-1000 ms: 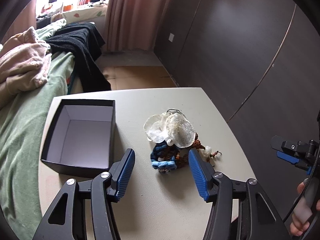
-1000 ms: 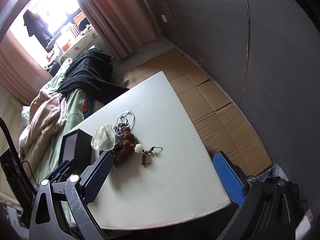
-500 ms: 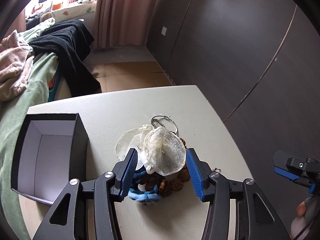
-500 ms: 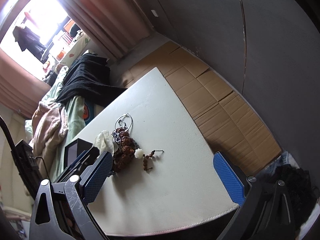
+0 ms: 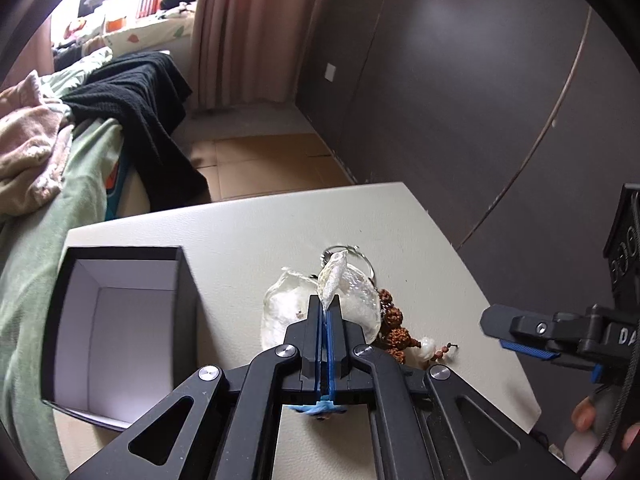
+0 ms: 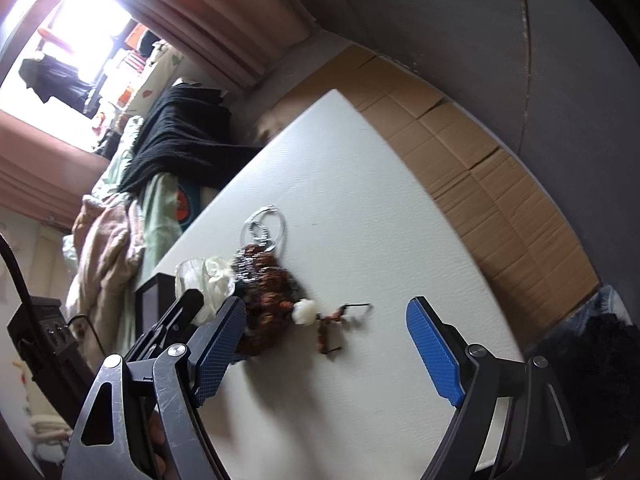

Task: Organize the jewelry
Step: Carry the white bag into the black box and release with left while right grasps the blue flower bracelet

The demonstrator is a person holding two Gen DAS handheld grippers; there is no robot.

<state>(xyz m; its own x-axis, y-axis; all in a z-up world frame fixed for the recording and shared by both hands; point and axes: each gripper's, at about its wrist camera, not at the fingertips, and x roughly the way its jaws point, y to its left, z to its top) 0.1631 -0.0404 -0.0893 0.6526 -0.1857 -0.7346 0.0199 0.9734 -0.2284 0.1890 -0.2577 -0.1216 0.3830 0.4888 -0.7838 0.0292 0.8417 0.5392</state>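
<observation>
2 blue pads of left gripper (image 5: 325, 312) pinch sheer pouch (image 5: 334, 276) — right gripper (image 6: 332, 344) gapes.

Window (image 6: 76, 40) glare; fisheye-bent edges; slight blur.

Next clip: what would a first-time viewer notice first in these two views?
The left gripper is shut on a translucent white organza pouch atop a tangled jewelry pile, with brown bead bracelets and a silver ring chain, mid-table. Left of the pile stands an open black box with a white interior, which looks empty. The right gripper hovers open nearby over the cream table.
</observation>
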